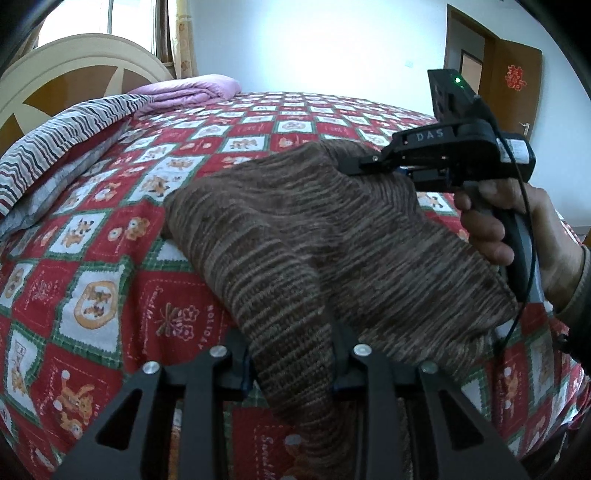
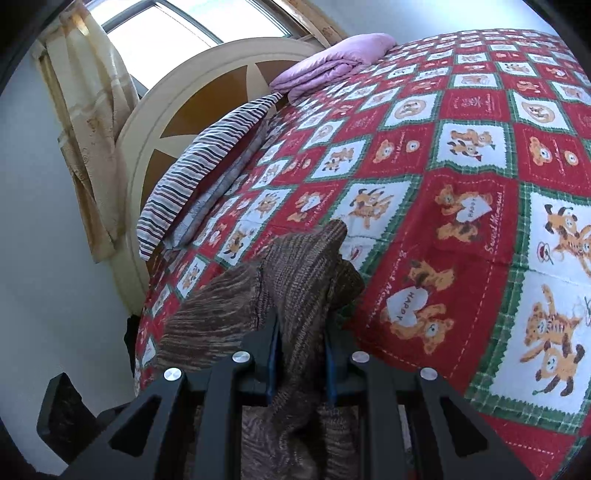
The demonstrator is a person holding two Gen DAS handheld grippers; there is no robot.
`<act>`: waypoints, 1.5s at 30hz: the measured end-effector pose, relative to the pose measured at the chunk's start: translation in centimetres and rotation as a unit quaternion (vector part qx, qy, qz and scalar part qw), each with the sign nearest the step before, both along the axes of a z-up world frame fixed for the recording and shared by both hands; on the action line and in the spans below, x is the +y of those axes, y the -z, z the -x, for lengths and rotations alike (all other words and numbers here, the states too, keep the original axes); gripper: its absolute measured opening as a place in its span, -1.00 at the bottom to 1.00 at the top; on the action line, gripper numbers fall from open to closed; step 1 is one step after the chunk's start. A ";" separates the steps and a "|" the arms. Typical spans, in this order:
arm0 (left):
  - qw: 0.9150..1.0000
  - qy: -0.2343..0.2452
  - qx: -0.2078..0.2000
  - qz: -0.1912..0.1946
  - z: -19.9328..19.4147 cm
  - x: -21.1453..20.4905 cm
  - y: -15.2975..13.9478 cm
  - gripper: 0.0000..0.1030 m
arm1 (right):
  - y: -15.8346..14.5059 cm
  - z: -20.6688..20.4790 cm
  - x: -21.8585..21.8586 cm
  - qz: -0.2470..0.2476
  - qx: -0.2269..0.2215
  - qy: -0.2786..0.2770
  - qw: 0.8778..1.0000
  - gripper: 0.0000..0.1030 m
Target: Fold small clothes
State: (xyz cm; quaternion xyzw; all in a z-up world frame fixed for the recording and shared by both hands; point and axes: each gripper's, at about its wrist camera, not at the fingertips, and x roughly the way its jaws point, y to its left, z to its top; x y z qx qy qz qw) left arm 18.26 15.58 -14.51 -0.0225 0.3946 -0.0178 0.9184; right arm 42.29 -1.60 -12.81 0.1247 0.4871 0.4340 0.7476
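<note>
Here the brown knit garment (image 1: 314, 236) hangs stretched above the bed (image 1: 110, 229), its long axis running between both grippers. The left gripper (image 1: 291, 365) and right gripper (image 2: 301, 365) each pinch a corner, apparently fully closed on cloth.

Red/green/white teddy-bear patchwork bedspread (image 1: 110, 229) fills most of both views. Upper left in left wrist view: striped quilt (image 1: 55, 136) w/ folded lilac blanket (image 1: 192, 90) just behind it, cream/brown headboard (image 1: 55, 85) beyond; brown door (image 1: 513, 74) upper right. Right wrist view: pale curtain (image 2: 92, 129) at left edge, window (image 2: 177, 26) top.
</note>
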 end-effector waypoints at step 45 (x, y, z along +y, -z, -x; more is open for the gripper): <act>0.995 -0.065 -0.041 -0.068 -1.5 2.8 -1.8 0.94 | -0.8 2.3 -3.4 0.068 -0.056 0.070 0.994 -0.15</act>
